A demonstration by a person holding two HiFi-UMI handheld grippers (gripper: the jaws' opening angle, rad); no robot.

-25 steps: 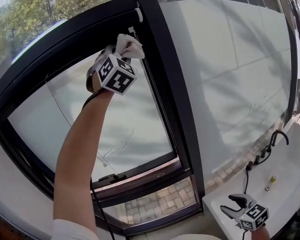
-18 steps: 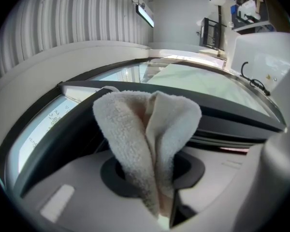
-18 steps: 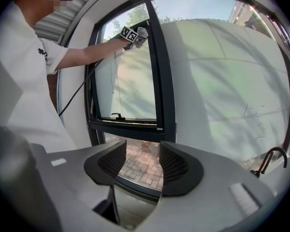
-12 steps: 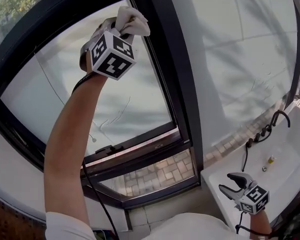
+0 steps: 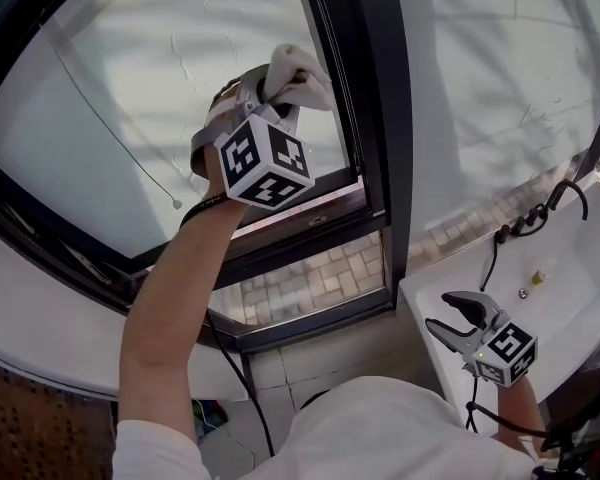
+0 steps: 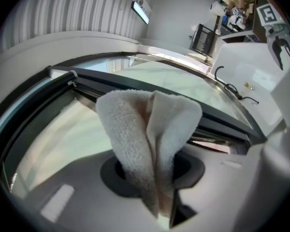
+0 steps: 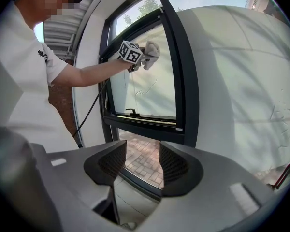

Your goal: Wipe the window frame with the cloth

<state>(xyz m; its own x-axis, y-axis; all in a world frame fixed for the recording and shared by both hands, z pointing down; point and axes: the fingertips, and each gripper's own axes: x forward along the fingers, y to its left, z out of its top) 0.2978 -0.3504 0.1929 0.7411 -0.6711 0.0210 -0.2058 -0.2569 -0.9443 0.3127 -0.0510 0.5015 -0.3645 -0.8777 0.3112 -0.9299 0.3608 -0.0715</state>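
Up beside the window frame (image 5: 380,88), the left gripper (image 5: 277,90) is clamped on the cloth (image 5: 300,74), while the right gripper (image 5: 445,311) hangs with jaws apart, empty. Best to press the cloth flat and slide steadily along the frame.

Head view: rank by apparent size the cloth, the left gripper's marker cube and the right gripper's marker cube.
1. left gripper's marker cube
2. cloth and right gripper's marker cube: look alike, cloth partly hidden, so tied.
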